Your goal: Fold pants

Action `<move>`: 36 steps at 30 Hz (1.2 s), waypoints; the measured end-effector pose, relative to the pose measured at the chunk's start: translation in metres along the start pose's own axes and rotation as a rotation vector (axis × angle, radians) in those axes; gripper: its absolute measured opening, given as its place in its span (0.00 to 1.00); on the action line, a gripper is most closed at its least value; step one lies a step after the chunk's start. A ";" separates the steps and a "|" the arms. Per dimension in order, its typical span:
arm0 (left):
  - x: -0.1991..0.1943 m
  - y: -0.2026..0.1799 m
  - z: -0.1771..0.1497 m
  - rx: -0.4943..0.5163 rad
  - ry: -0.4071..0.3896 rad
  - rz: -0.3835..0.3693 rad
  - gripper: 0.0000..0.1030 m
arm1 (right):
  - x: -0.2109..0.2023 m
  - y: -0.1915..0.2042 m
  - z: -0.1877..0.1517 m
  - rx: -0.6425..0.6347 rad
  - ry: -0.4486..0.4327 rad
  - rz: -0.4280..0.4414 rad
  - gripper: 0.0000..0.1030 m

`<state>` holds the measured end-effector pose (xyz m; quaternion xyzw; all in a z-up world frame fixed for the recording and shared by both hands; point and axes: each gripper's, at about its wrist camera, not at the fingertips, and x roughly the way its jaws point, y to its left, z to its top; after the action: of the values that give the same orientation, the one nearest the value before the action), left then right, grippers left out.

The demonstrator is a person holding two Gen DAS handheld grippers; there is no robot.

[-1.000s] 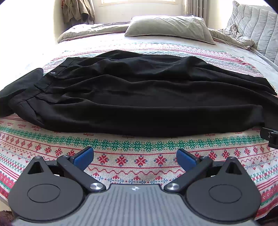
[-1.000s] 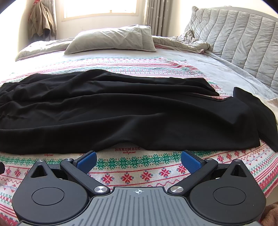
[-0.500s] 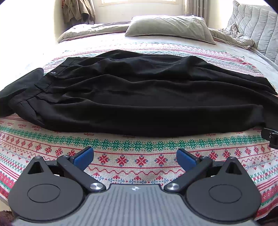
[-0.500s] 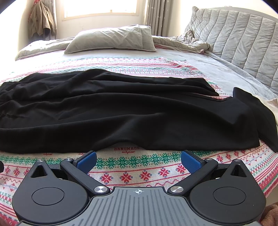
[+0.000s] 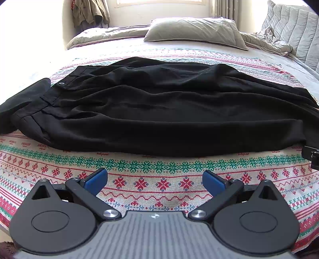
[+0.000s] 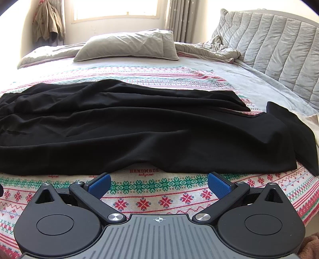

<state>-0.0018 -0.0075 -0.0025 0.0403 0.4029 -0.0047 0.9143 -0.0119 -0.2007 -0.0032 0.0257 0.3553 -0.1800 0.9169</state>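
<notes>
1. The left gripper (image 5: 155,180) hangs just above the near edge of the bed, its blue-padded fingers (image 5: 95,180) spread wide with nothing between them; only the patterned blanket (image 5: 139,169) shows in the gap
2. The right gripper (image 6: 159,184) sits in the same way further along the bed, fingers (image 6: 218,184) wide apart and empty, above a strip of blanket printed with the word "HANDMADE"
3. At the right edge of the left wrist view, a small black part of the other gripper pokes in beside the blanket
4. Just past both sets of fingertips lie the black pants (image 5: 159,111), spread lengthwise across the bed on top of the blanket, not touched by either gripper
5. The waistband with its button (image 5: 61,84) lies to the left; the leg ends (image 6: 279,139) lie to the right, one leg overlapping the other
6. A second dark piece of cloth (image 5: 22,99) lies just beside the waistband at the far left
7. Beyond the pants the blanket gives way to a grey sheet, then a grey pillow (image 6: 127,46) and a rumpled quilt (image 6: 211,50)
8. A padded grey headboard (image 6: 279,51) stands to the right, a bright window (image 6: 115,9) is at the back, and a jacket (image 6: 48,24) hangs in the left corner
</notes>
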 end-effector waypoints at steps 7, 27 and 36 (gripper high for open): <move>0.001 -0.001 -0.001 0.006 0.001 0.002 1.00 | 0.001 -0.003 -0.001 0.000 0.004 -0.007 1.00; 0.019 -0.029 -0.004 0.259 -0.145 -0.389 1.00 | 0.040 -0.101 -0.005 0.177 0.163 0.032 1.00; 0.035 -0.061 -0.012 0.634 -0.246 -0.460 0.80 | 0.056 -0.189 -0.004 0.475 0.185 0.048 0.99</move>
<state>0.0108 -0.0669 -0.0410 0.2280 0.2675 -0.3376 0.8732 -0.0420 -0.3940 -0.0282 0.2651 0.3848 -0.2334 0.8527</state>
